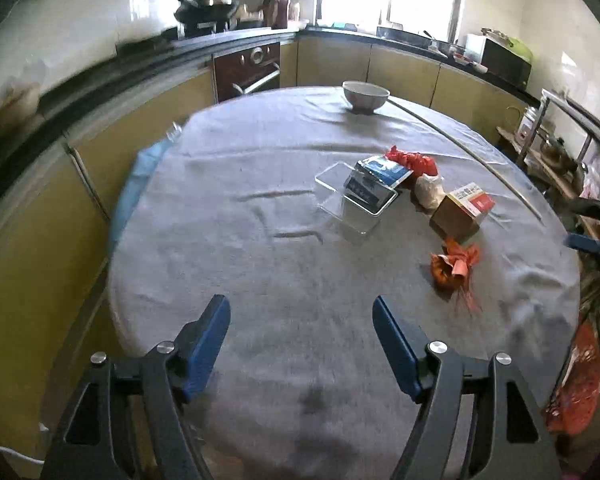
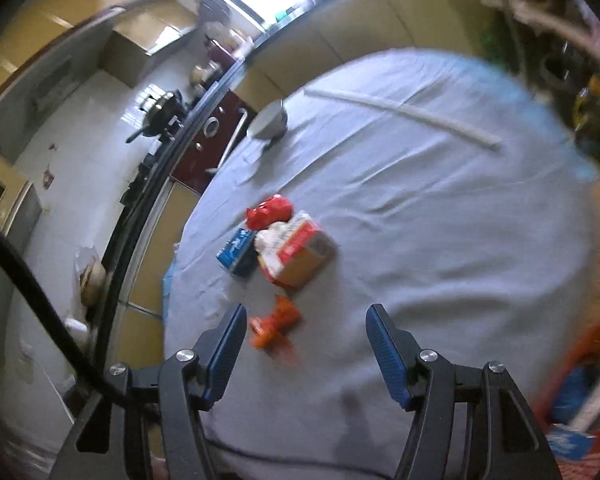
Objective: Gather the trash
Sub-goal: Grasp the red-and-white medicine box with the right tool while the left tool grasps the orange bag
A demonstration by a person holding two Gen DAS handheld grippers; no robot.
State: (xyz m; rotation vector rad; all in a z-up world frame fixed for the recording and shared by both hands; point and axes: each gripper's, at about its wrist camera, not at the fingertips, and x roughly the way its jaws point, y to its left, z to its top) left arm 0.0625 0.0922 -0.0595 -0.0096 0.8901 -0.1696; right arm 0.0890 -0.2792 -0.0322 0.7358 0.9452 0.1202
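Note:
A small heap of trash lies on the grey-clothed round table [image 1: 260, 160]: a crumpled orange wrapper [image 1: 454, 266], a cardboard box with a red-and-white label [image 1: 462, 210], a white crumpled bag [image 1: 428, 190], a red wrapper [image 1: 412, 160], a blue-and-white packet [image 1: 374, 182] and a clear plastic box [image 1: 348, 204]. My left gripper [image 1: 300, 300] hangs open over the near side of the table, well short of the heap, with nothing between its fingers. My right gripper [image 2: 306, 310] is open above the table; the orange wrapper [image 2: 276, 322] shows between its fingers, close to the left one, untouched. Beyond it lie the cardboard box [image 2: 304, 256] and the red wrapper [image 2: 268, 210].
A grey bowl [image 1: 365, 96] stands at the table's far edge and a long white rod [image 1: 472, 156] lies along its right side. Yellow kitchen cabinets and a dark counter ring the table. A red bag or basket [image 2: 596, 344] sits beside the table.

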